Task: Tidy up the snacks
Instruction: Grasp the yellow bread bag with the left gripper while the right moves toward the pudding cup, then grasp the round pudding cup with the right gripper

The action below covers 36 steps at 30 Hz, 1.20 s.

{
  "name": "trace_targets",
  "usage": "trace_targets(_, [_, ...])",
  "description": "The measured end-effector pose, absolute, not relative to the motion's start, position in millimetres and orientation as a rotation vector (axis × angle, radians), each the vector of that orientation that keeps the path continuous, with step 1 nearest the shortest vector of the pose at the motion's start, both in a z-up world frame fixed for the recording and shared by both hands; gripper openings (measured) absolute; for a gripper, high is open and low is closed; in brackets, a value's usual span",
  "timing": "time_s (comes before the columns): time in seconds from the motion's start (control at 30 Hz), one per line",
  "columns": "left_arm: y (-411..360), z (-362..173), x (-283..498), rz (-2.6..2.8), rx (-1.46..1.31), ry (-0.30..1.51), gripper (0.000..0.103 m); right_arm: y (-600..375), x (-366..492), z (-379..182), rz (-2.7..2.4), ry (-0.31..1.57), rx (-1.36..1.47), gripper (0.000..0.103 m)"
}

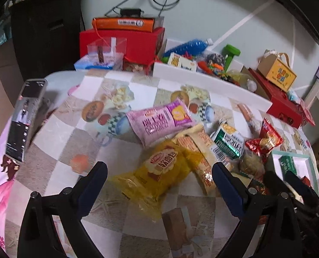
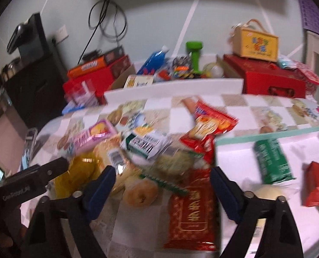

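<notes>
While the snack pile [image 1: 191, 146] sprawls across the checkered desk [image 1: 73, 133], we see our left claw [image 1: 159, 172] spread wide above a yellow bag [image 1: 159, 172], gripping nothing. Our right claw [image 2: 162, 178] gapes over a red packet [image 2: 191, 206] without pressing it. Beside it, a teal-rimmed tray [image 2: 267, 132] holds a green packet [image 2: 271, 161] and a red one [image 2: 316, 182].
</notes>
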State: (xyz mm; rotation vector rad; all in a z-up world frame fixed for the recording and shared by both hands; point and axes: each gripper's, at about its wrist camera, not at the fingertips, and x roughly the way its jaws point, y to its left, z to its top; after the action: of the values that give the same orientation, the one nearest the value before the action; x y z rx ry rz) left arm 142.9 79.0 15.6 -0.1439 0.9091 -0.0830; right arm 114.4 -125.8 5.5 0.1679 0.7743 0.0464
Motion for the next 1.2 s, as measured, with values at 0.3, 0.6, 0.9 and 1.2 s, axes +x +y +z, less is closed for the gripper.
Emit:
trace_targets(0.3, [77, -4, 158, -0.085, -0.139, 0.945, 0.097, -110, 128, -17, 0.103, 0.863, 0.140, 0.065])
trace_targets(0.6, [73, -18, 167, -0.084, -0.120, 0.975, 0.089, -104, 135, -32, 0.127, 0.909, 0.133, 0.056])
trace_targets(0.9, [70, -27, 168, -0.093, -0.133, 1.005, 0.072, -105, 136, -36, 0.128, 0.918, 0.142, 0.053])
trace_targets(1.2, [66, -28, 162, -0.096, -0.129, 1.020, 0.048, -105, 136, -38, 0.132, 0.906, 0.141, 0.053])
